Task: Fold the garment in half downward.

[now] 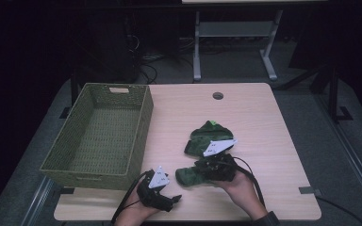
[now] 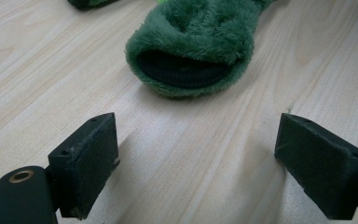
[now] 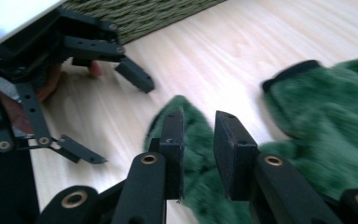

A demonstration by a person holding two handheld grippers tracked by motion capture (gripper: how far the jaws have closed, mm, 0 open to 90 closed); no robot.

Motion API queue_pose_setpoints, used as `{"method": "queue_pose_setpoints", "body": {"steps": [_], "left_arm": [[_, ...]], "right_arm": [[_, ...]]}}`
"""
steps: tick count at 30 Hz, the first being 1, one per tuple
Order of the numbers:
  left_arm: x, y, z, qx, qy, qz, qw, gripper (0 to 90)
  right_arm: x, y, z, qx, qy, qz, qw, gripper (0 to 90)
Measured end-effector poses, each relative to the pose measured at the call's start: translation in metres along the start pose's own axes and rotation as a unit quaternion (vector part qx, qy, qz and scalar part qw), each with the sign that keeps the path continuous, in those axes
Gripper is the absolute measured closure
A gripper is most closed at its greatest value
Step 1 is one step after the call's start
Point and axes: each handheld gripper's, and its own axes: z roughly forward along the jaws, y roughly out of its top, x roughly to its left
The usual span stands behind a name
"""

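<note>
Nearest the person's edge of the tabletop [image 1: 264, 122], the left gripper [image 1: 175, 198] lay low in the left hand [image 1: 139, 207] with its jaws spread wide and nothing between them. Its own view looked along the bare wood at the open cuff of a green plush slipper [image 2: 193, 44], which lay a little ahead of the pads and apart from them.

Just to the right, the right gripper [image 3: 199, 154] sat over that same near slipper [image 1: 191, 175], held in the right hand [image 1: 240, 186]. Its jaws stood narrow, with a slim gap left, and green pile showed below and between them; whether the pads truly pinched the plush could not be told, though a light hold on the slipper's edge looked likely.

Beyond it lay the second slipper [image 1: 207, 136], partly under the grey plate of the right gripper, and further left stood the woven green basket [image 1: 75, 141], with nothing seen inside.

The step in hand appeared to be taking up the near slipper, with neither slipper yet in the basket. The next move would call for a firm close on the plush, or a bite from the waiting left gripper at the cuff, then a lift clear of the wood and a carry leftward over the basket's rim before release.
</note>
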Motion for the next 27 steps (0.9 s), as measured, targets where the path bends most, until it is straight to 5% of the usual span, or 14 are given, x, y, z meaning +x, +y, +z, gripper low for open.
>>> {"method": "queue_pose_setpoints", "body": {"steps": [17,27], "left_arm": [[0.0,0.0,0.0,0.001,0.001,0.0,1.0,12.7],[0.0,0.0,0.0,0.001,0.001,0.002,1.0,12.7]], "right_arm": [[0.031,0.005,0.042,0.032,0.034,-0.029,0.9985,75.6],[0.028,-0.005,0.066,0.068,-0.021,-0.06,0.9956,72.6]]}}
